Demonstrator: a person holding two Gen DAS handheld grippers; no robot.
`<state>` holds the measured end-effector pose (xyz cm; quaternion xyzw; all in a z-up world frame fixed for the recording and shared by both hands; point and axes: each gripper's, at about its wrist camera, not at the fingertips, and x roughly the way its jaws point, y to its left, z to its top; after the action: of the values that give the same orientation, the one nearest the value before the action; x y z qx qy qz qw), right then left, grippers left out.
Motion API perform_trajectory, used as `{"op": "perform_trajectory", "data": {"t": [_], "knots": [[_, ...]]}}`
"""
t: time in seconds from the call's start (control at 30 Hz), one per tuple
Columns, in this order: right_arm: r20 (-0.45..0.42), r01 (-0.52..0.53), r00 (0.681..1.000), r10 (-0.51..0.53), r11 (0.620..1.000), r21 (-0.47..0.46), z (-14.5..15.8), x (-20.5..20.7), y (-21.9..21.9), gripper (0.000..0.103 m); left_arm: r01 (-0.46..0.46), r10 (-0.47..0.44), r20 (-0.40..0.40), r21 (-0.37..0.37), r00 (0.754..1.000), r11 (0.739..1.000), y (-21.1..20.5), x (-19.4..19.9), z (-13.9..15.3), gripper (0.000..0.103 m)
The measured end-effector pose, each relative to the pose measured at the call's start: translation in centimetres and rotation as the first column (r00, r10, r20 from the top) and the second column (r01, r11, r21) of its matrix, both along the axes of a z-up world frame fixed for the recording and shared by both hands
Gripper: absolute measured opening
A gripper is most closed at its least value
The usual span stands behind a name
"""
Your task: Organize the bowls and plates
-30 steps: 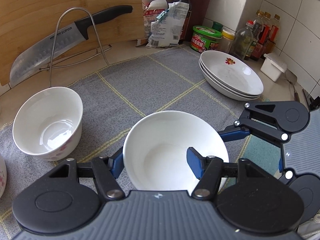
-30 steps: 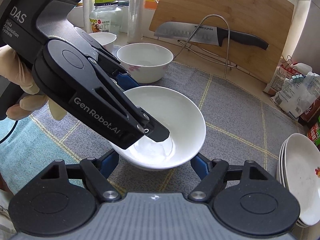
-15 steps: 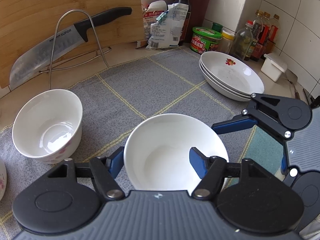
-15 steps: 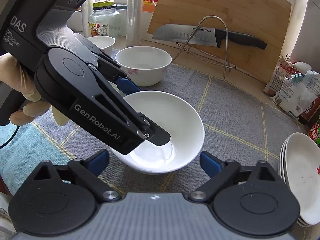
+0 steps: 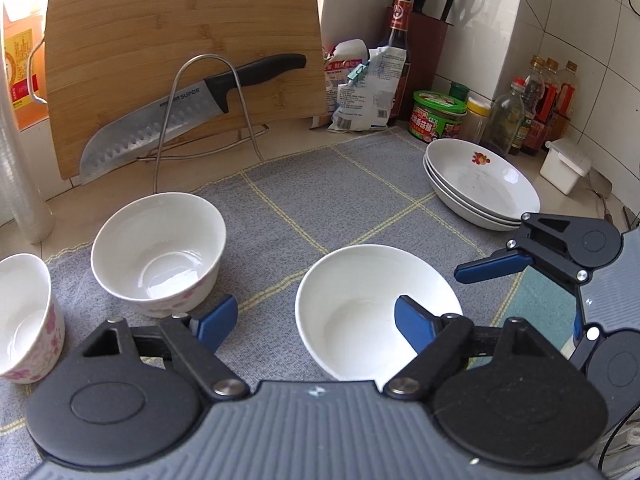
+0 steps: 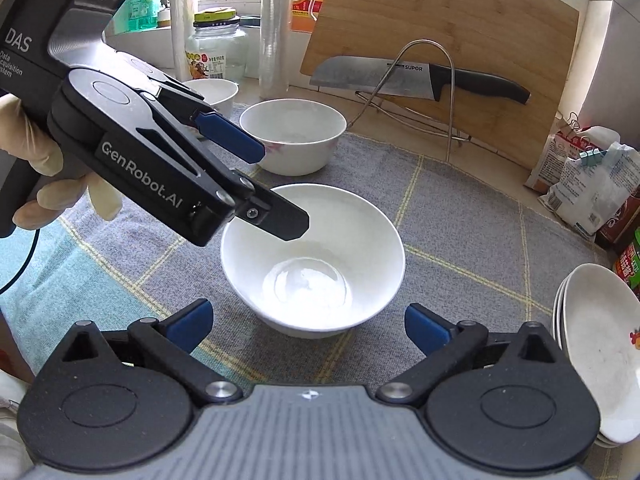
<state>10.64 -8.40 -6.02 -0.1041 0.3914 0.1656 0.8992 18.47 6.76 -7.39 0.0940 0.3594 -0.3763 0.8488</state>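
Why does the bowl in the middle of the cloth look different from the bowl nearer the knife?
The middle bowl flares out wide from a small base, while the back bowl has steeper, straighter sides. The middle bowl looks plain white outside; the back bowl has pink flowers low on its side. The middle bowl sits between the two grippers; the back bowl stands by the wire rack. Both are white, empty and upright on the cloth.

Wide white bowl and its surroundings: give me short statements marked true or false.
1. The wide white bowl sits on the grey checked cloth. True.
2. The left gripper clamps the bowl's rim. False: its jaws have just been opening, pads clear of the rim.
3. The right gripper is open. True.
4. The steel-bladed black-handled knife lies flat on the cloth. False: it leans on the bamboo cutting board.
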Motion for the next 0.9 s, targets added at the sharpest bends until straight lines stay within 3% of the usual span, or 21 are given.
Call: {"op": "perform_trajectory", "data": {"t": [0.37, 0.6, 0.9], "knots": [[0.066, -0.044, 0.997, 0.046, 0.999, -0.032, 2.6, 1.0, 0.7, 0.103, -0.154, 0.154, 0.065, -0.005, 0.986, 0.988, 3.7, -0.2, 0.6, 0.093], [0.048, -0.049, 0.998, 0.050, 0.999, -0.011, 2.9, 2.9, 1.0, 0.103, -0.260, 0.256, 0.131, 0.014, 0.958, 0.966, 5.1, 0.0, -0.3, 0.098], [0.019, -0.084, 0.996, 0.084, 0.996, 0.009, 3.2, 6.1, 2.0, 0.103, -0.315, 0.305, 0.195, 0.021, 0.932, 0.949, 4.9, 1.1, -1.5, 0.098]]}}
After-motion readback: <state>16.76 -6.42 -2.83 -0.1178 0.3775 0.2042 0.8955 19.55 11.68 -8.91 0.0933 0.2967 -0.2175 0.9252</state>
